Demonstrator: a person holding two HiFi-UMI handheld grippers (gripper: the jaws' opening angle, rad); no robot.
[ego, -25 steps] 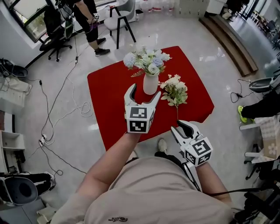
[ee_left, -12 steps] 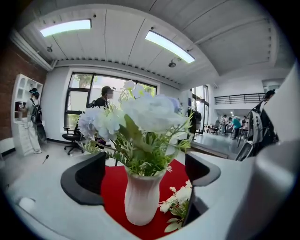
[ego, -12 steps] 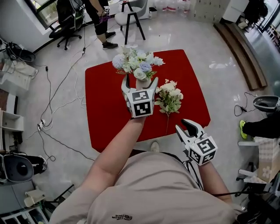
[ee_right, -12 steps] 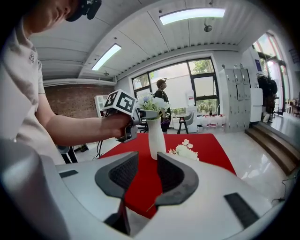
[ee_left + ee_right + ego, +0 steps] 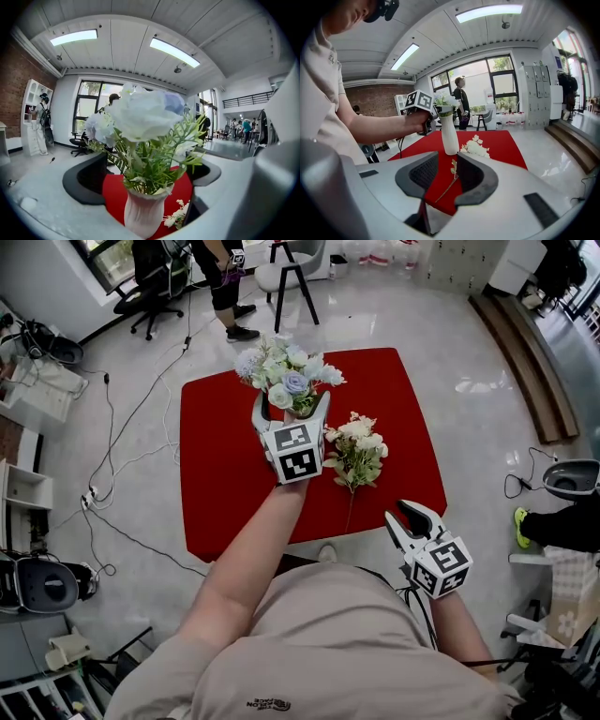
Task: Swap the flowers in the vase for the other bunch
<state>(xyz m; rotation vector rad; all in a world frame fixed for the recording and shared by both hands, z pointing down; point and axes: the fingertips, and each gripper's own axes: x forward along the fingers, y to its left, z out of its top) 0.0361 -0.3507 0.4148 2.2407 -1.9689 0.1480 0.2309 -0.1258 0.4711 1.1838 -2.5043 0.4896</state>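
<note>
A red table is seen from above, and a white vase is stood on its far half. The left gripper is held roughly level at the vase from the near side. Its jaws are being opened, and the vase is bracketed between them without being touched by either pad. The right gripper is held well to the near right of the vase, past the table's near edge. Its jaws are set a modest way apart, with nothing gripped between them. A bunch of pale blue and white flowers is carried upright in the vase. The other bunch, cream-coloured with a long stem, is laid flat just to the right of the vase, its stem pointed toward the right gripper.
</note>
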